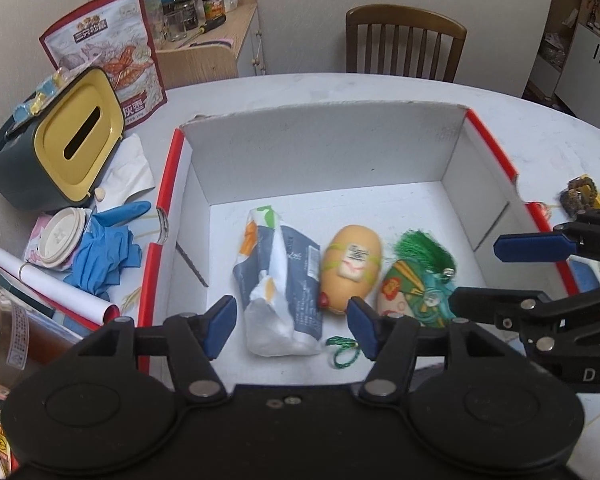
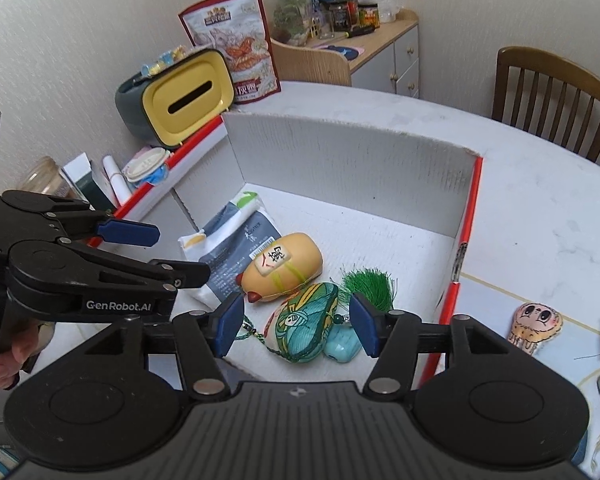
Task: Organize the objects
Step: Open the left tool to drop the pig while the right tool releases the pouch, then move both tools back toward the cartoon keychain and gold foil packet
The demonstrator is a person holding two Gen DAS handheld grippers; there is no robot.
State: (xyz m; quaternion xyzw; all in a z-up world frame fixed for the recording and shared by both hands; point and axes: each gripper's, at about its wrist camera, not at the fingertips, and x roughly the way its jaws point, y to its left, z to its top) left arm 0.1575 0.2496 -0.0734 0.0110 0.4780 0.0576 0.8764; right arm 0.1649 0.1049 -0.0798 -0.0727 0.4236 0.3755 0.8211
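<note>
Both grippers, left [image 1: 292, 330] and right [image 2: 297, 326], gape empty above the box [image 1: 320, 148] holding a tissue pack [image 1: 280, 284]

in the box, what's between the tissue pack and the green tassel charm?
The tan egg-shaped toy, lying between the tissue pack and the tassel charm. Clearest in the left wrist view; the right wrist view agrees.
</note>
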